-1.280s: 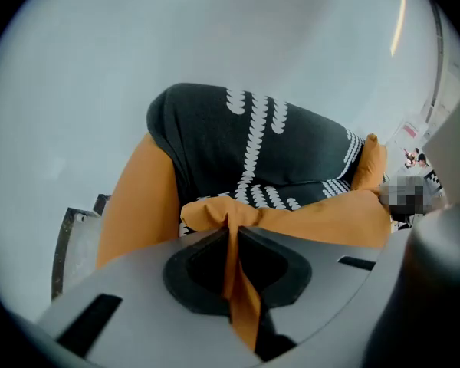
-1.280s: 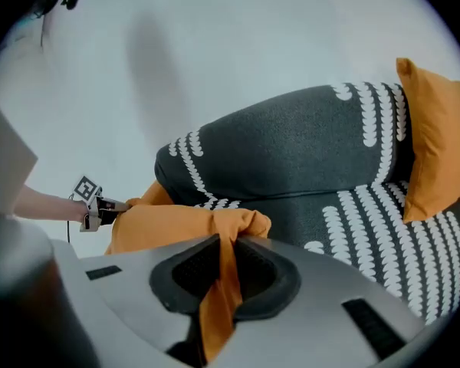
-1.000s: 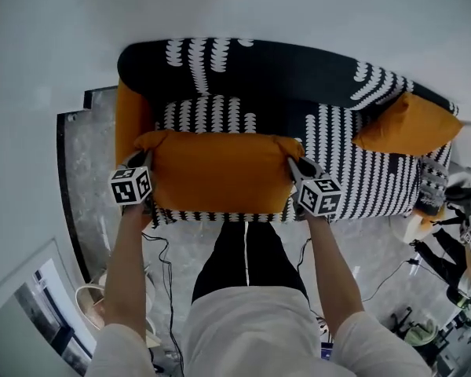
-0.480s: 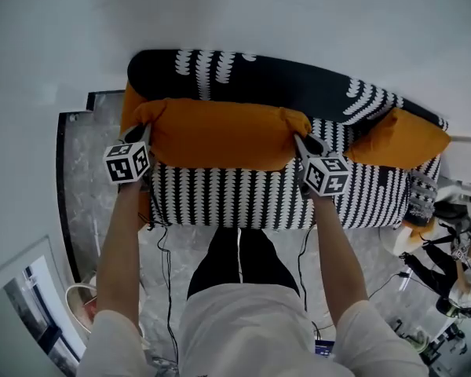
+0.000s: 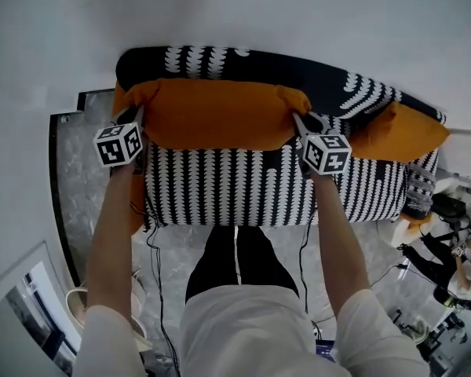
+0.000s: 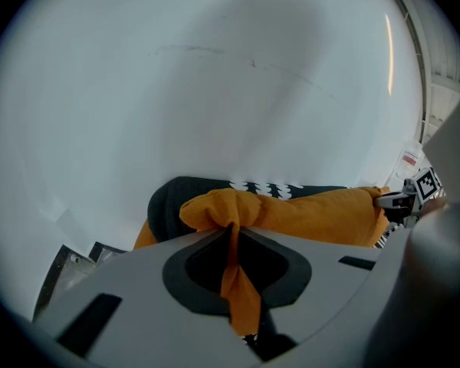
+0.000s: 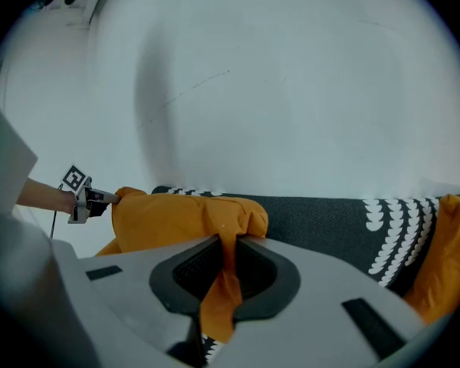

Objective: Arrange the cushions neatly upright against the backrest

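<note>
Our left gripper (image 5: 139, 116) and right gripper (image 5: 297, 119) each clamping a corner of the orange cushion (image 5: 220, 115), held along the sofa backrest (image 5: 298, 81)

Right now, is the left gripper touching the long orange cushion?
Touching. The left gripper view shows the left gripper with its jaws shut on a pinched corner of the long orange cushion.

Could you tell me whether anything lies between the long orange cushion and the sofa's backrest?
Nothing visible does. The long orange fabric cushion, pinched at both ends by the left tongs and right tongs, sits along the black-and-white patterned backrest.
</note>
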A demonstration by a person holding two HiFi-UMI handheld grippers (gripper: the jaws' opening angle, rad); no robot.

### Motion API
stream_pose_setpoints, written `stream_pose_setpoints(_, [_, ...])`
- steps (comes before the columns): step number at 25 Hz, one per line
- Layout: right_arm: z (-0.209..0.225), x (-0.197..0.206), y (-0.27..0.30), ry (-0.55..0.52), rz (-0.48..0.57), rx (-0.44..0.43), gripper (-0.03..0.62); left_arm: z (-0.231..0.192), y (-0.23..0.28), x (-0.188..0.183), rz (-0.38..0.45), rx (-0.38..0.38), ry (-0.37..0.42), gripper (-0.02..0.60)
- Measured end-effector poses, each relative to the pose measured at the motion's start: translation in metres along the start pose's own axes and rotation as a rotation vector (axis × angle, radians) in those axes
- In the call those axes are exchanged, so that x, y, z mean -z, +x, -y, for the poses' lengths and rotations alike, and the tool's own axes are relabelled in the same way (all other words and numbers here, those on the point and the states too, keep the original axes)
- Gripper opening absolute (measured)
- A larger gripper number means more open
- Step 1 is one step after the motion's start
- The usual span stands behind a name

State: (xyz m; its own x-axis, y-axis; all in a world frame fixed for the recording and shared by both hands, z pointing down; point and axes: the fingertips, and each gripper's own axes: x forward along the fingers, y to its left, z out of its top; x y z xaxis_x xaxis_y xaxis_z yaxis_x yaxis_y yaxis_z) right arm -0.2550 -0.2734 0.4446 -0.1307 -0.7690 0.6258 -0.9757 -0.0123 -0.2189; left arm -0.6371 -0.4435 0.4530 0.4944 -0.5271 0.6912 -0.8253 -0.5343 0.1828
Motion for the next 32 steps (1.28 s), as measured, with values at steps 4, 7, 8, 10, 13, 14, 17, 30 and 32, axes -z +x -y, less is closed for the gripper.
stream_pose_setpoints(4, [0.013,-0.003,0.010,-0.011,-0.008,-0.010,0.055,0.003,0.018,-0.011,0.010,-0.006,0.028,0.046])
stream_pose_setpoints(7, [0.023,-0.009,0.026,-0.011,-0.005,-0.004,0.061,-0.003,0.037,-0.017,0.007,-0.022,0.026,0.069])
stream_pose_setpoints(8, [0.025,-0.012,0.032,-0.012,0.000,0.006,0.066,-0.007,0.043,-0.019,0.008,-0.026,0.019,0.080])
stream_pose_setpoints(10, [0.029,-0.017,0.044,-0.011,0.010,0.027,0.078,-0.014,0.053,-0.025,0.009,-0.027,0.014,0.094])
stream_pose_setpoints(13, [0.038,-0.021,0.054,0.001,0.020,0.053,0.117,-0.017,0.066,-0.030,0.013,-0.023,0.026,0.120])
stream_pose_setpoints(14, [0.040,-0.022,0.057,0.005,0.024,0.063,0.129,-0.017,0.068,-0.032,0.019,-0.029,0.020,0.129])
stream_pose_setpoints(17, [0.042,-0.021,0.058,0.003,0.030,0.110,0.137,-0.018,0.067,-0.035,0.039,-0.086,0.016,0.170])
stream_pose_setpoints(30, [0.011,-0.008,-0.029,0.163,0.087,0.152,0.182,0.005,-0.028,-0.024,0.090,-0.124,0.095,0.212])
stream_pose_setpoints(32, [-0.009,0.004,-0.057,0.167,0.085,0.121,0.103,0.024,-0.048,-0.014,0.095,-0.097,0.101,0.156])
